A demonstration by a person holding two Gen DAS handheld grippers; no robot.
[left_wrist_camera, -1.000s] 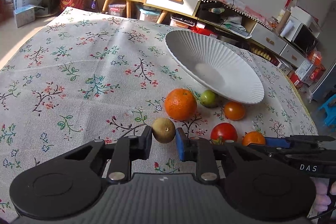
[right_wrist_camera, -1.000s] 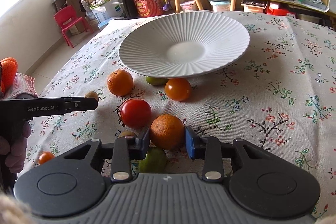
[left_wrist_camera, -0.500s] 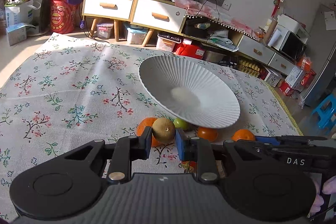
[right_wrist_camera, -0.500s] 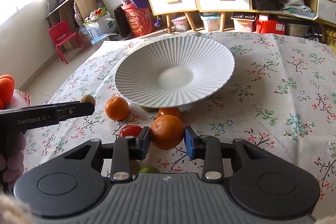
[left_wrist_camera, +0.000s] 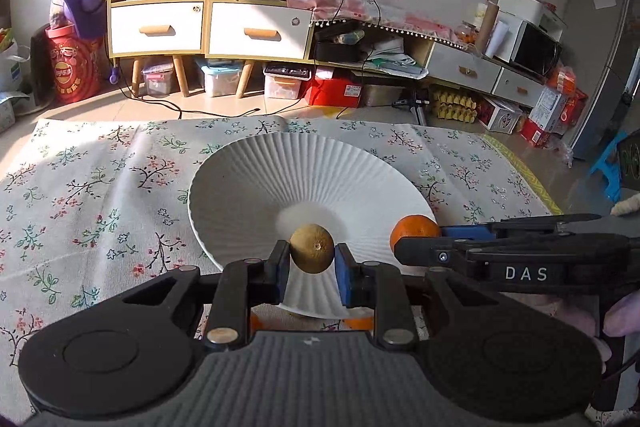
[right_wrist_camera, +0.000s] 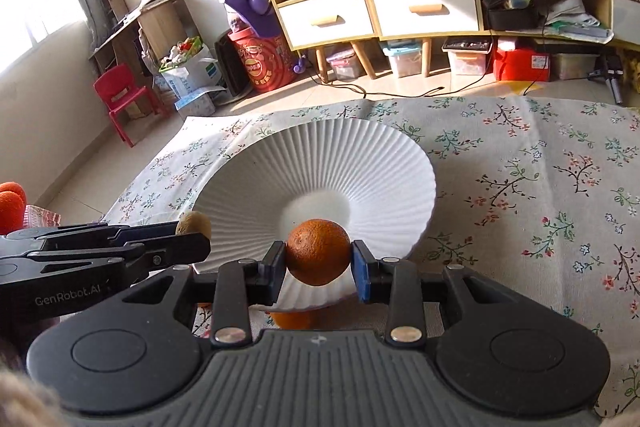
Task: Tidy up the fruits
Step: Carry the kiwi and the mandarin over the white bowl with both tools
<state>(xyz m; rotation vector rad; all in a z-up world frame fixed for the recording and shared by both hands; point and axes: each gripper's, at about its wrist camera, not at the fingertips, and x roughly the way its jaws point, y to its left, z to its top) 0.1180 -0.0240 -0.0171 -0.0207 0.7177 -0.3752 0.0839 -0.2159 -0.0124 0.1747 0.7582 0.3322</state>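
Observation:
My left gripper (left_wrist_camera: 311, 263) is shut on a brown kiwi (left_wrist_camera: 312, 248) and holds it above the near part of a white ribbed plate (left_wrist_camera: 256, 183). My right gripper (right_wrist_camera: 319, 265) is shut on an orange (right_wrist_camera: 318, 251) and holds it above the near rim of the same plate (right_wrist_camera: 360, 155). The plate is empty. In the left wrist view the right gripper (left_wrist_camera: 416, 239) shows at the right with the orange (left_wrist_camera: 414, 229). In the right wrist view the left gripper (right_wrist_camera: 196, 233) shows at the left with the kiwi (right_wrist_camera: 193, 224).
The plate stands on a floral tablecloth (left_wrist_camera: 80, 195). Bits of other orange fruit (right_wrist_camera: 292, 319) show on the cloth under the grippers, mostly hidden. Shelves and drawers (left_wrist_camera: 208, 27) stand beyond the table's far edge.
Both grippers rose from the cloth with their fruit and moved forward over the plate's near side. The loose fruits on the cloth dropped out of sight beneath them.

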